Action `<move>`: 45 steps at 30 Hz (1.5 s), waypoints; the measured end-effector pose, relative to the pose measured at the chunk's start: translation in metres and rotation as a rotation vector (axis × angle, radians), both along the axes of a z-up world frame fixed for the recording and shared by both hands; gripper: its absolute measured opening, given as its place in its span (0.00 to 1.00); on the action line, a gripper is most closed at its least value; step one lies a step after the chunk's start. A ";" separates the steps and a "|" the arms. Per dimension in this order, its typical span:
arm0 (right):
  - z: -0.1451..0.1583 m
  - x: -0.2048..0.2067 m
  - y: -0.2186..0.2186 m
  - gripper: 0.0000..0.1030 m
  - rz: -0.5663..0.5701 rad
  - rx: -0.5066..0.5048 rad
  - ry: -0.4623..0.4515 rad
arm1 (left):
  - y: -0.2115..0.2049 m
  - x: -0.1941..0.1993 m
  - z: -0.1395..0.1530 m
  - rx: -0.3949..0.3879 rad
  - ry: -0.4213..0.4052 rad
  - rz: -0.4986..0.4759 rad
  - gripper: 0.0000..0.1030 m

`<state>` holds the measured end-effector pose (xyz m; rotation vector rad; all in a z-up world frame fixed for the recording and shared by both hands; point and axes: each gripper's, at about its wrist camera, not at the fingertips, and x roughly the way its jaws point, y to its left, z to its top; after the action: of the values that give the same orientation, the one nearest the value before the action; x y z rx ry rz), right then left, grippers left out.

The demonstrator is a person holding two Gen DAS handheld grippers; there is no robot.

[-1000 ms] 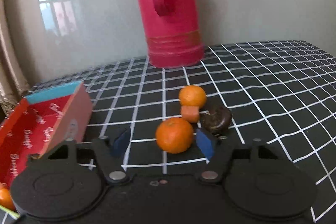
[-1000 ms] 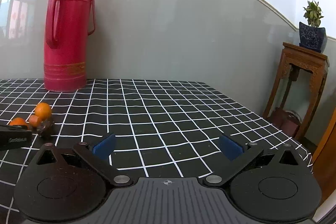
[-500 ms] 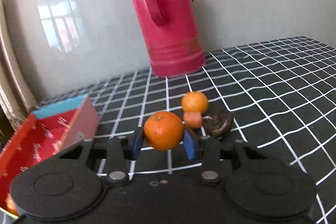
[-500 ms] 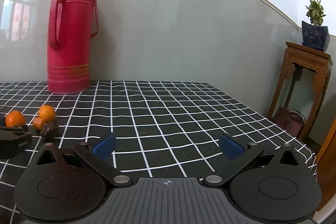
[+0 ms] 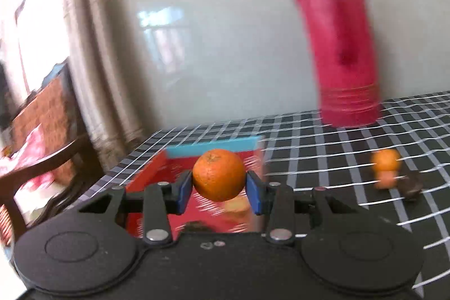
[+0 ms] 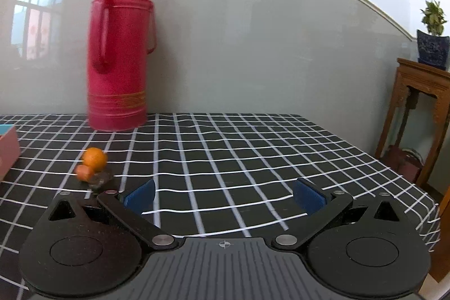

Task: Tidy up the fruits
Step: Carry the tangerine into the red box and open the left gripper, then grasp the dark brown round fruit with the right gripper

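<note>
Mandarin (image 5: pixel 218 174) sits clamped between the blue pads (image 5: pixel 184 187) of your left gripper (image 5: pixel 219 189), lifted clear of the checked tablecloth (image 6: pixel 253 159) and hanging in front of the red box (image 5: pixel 157 176), over its open inside. Your right gripper (image 6: pixel 223 194) has its jaws wide apart with nothing between them, over bare cloth. A second mandarin (image 6: pixel 94 158), a small orange piece (image 6: pixel 83 172) and a dark lump (image 6: pixel 99 179) lie bunched together near the red thermos (image 6: pixel 119 52).

Risks for you: the fruit is round and gripped only at its sides, so a fast swing could roll it out short of the box. Release too high and it may bounce off the fruit (image 5: pixel 234 205) that seems to lie inside, blurred here. Come in low and the fingers may catch the box wall and shove it toward the table edge.
</note>
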<state>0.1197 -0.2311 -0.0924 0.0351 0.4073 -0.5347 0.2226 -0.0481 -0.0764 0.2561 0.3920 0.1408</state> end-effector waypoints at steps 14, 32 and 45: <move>-0.008 0.032 0.063 1.00 0.163 0.012 0.028 | 0.081 0.018 -0.007 -0.080 0.193 0.195 0.36; -0.022 0.092 0.067 1.00 0.260 0.158 0.113 | 0.148 -0.014 0.023 -0.073 0.043 0.291 0.76; -0.037 0.134 0.046 0.43 0.245 0.195 0.189 | 0.207 -0.018 0.029 -0.160 0.053 0.447 0.77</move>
<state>0.2536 -0.1851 -0.1295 0.1208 0.6386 -0.2555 0.2047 0.1586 -0.0473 0.0101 0.5066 0.5398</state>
